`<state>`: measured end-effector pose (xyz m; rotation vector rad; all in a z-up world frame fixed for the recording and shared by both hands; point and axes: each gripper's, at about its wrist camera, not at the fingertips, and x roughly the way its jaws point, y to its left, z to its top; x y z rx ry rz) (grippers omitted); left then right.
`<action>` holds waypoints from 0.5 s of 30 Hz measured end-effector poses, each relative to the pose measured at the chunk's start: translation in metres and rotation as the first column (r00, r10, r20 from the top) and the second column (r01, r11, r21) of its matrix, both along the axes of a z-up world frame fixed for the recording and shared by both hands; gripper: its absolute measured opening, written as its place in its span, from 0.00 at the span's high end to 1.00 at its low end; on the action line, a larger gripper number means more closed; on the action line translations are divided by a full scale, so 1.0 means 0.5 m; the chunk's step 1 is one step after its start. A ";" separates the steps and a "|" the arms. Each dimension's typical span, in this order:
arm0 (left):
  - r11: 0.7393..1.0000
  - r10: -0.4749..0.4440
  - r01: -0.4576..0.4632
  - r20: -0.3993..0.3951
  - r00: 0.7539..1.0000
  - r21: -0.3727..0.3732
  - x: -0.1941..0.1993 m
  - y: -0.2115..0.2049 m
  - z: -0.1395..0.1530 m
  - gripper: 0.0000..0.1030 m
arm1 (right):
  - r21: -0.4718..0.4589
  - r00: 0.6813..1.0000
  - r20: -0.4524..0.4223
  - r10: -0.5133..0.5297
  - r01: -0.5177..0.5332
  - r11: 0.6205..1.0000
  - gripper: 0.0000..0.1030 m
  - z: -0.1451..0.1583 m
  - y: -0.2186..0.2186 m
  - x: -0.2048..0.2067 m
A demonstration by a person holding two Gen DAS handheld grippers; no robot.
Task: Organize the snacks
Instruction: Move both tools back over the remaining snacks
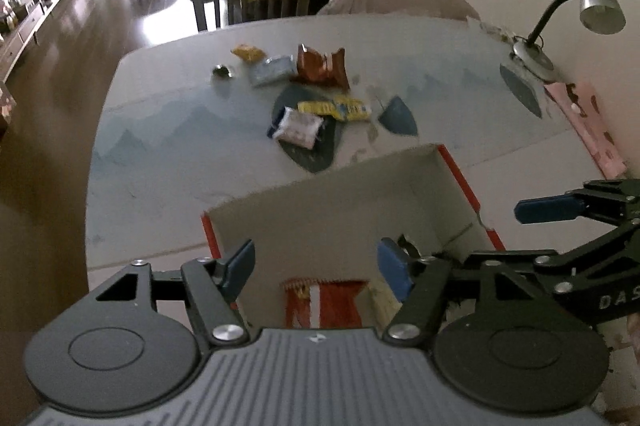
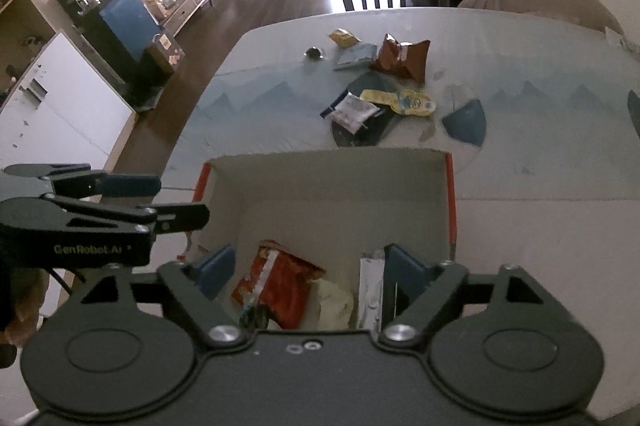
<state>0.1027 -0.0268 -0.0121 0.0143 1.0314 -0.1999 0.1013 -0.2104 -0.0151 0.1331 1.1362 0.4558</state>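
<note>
Both jaws stand spread and hold nothing: the left gripper (image 1: pixel 316 268) and right gripper (image 2: pixel 310 272) hover side by side over the near end of the box (image 2: pixel 450 194), likely because packets go in there. Inside the box lie a red packet (image 2: pixel 280 284), its long axis running near-left to far-right, a pale packet (image 2: pixel 334 300) and a white packet (image 2: pixel 370 290) standing along the right wall. On the counter (image 1: pixel 168 146), well beyond the box, wait 6 more snacks: a white pack (image 1: pixel 298 126), a yellow pack (image 1: pixel 336 108) lying left to right, a brown bag (image 1: pixel 322 66) crumpled and half upright, a grey-blue pack (image 1: pixel 272 70), a small yellow pack (image 1: pixel 248 52) and a round sweet (image 1: pixel 222 70). A lamp (image 1: pixel 596 4) stands far right.
</note>
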 end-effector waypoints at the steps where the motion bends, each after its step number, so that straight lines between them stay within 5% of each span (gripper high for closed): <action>1: 1.000 0.004 -0.004 0.003 1.000 0.003 0.007 0.002 0.004 0.34 | -0.001 1.000 0.001 0.000 0.000 1.000 0.12 0.004 -0.002 0.006; 15: 0.990 0.143 -0.142 0.025 0.989 -0.015 0.207 0.028 0.010 0.21 | -0.021 0.997 -0.002 0.073 -0.073 0.997 0.02 0.000 -0.040 0.222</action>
